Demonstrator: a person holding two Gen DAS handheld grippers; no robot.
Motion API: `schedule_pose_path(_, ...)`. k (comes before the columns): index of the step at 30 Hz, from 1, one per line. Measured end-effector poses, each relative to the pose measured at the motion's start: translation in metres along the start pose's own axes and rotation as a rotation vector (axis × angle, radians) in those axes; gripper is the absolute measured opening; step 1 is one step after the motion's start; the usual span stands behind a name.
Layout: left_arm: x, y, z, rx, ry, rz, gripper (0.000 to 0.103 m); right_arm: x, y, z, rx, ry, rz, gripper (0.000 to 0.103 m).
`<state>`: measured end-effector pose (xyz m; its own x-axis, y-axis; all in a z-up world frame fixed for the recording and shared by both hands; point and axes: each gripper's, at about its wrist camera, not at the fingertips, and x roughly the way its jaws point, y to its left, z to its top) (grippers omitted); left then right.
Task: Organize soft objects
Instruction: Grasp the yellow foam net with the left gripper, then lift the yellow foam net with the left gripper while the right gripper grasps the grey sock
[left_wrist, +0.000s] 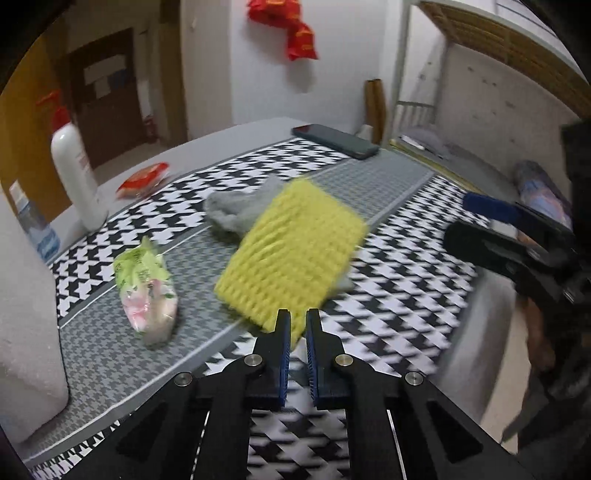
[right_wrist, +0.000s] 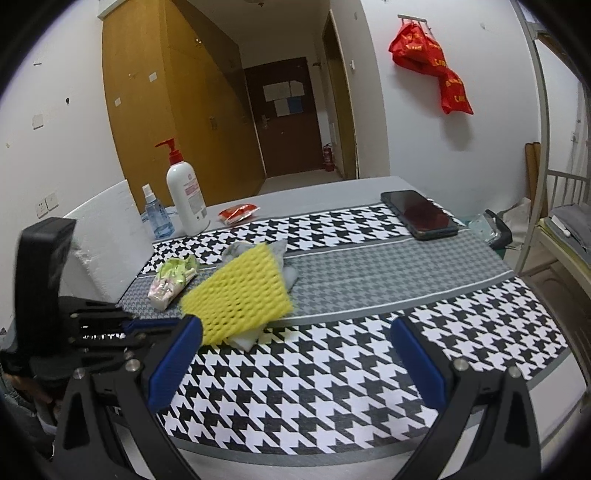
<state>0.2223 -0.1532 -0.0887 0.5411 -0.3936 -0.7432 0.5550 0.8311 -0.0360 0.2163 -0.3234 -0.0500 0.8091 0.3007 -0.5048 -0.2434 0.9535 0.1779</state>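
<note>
Grey cloth partly under blurred sponge

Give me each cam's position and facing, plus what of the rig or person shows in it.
Left wrist: sits on the left gripper, looking forward and down its fingers at the yellow sponge pinched by its near corner; the right gripper shows at right.
Right wrist: sits on the right gripper, jaws wide open and empty, facing across the houndstooth mat toward the hallway door; the left gripper shows at left.
Shared: sponge, grey cloth, green-pink packet, lotion bottle, phone, red bag.
</note>
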Motion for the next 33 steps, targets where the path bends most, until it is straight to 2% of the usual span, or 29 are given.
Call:
schedule_pose_path(2, -0.010, -0.004, -0.001, 0.013, -0.021, -0.012, 0.009, -0.002, -0.001, 0.000, 0.001, -0.005, 0.003, 0.103)
schedule_pose_path(4, -0.017, -0.005, 0.001, 0.032, -0.055, 0.016, 0.013, -0.002, -0.002, 0.000, 0.002, -0.006, 0.003, 0.103)
schedule_pose_path(5, -0.020, -0.004, 0.003, 0.040, -0.077, 0.042, 0.024, -0.002, -0.002, 0.000, 0.002, -0.007, 0.005, 0.103)
schedule_pose_path(6, -0.020, -0.004, 0.005, 0.042, -0.088, 0.062, 0.044, -0.003, -0.003, 0.000, 0.003, -0.009, 0.008, 0.103)
schedule_pose_path(8, -0.020, -0.001, 0.009, 0.038, -0.107, 0.094, 0.071, -0.005, -0.004, -0.001, 0.005, -0.012, 0.011, 0.103)
schedule_pose_path(9, -0.019, 0.000, 0.012, 0.044, -0.119, 0.097, 0.072, -0.006, -0.004, -0.001, 0.006, -0.012, 0.014, 0.103)
schedule_pose_path(12, -0.007, 0.002, 0.020, 0.076, -0.093, 0.070, 0.072, -0.007, -0.004, -0.003, 0.003, -0.011, 0.013, 0.103)
schedule_pose_path(15, 0.011, 0.003, 0.023, 0.103, -0.050, 0.074, 0.071, -0.008, -0.005, -0.002, 0.009, -0.008, 0.008, 0.103)
schedule_pose_path(23, 0.026, 0.005, 0.029, 0.128, -0.041, 0.052, 0.071, -0.005, -0.003, -0.001, -0.010, 0.005, -0.005, 0.103)
schedule_pose_path(25, 0.032, 0.005, 0.029, 0.129, -0.021, 0.052, 0.063, -0.005, -0.002, 0.000, -0.013, 0.005, -0.004, 0.103)
schedule_pose_path(26, 0.035, 0.006, 0.028, 0.129, -0.009, 0.046, 0.053, -0.005, -0.002, 0.000, -0.015, 0.005, -0.007, 0.103)
schedule_pose_path(28, 0.038, 0.008, 0.027, 0.122, 0.009, 0.040, 0.041, -0.003, -0.002, 0.000, -0.015, 0.008, -0.012, 0.103)
schedule_pose_path(30, 0.038, 0.010, 0.026, 0.116, 0.009, 0.027, 0.021, -0.001, -0.003, -0.001, -0.014, 0.016, -0.017, 0.103)
schedule_pose_path(32, 0.036, 0.010, 0.025, 0.115, 0.007, 0.006, 0.018, 0.001, -0.003, -0.001, -0.015, 0.021, -0.020, 0.103)
schedule_pose_path(33, 0.036, 0.009, 0.025, 0.118, 0.008, -0.005, 0.010, 0.001, -0.002, -0.001, -0.017, 0.023, -0.022, 0.103)
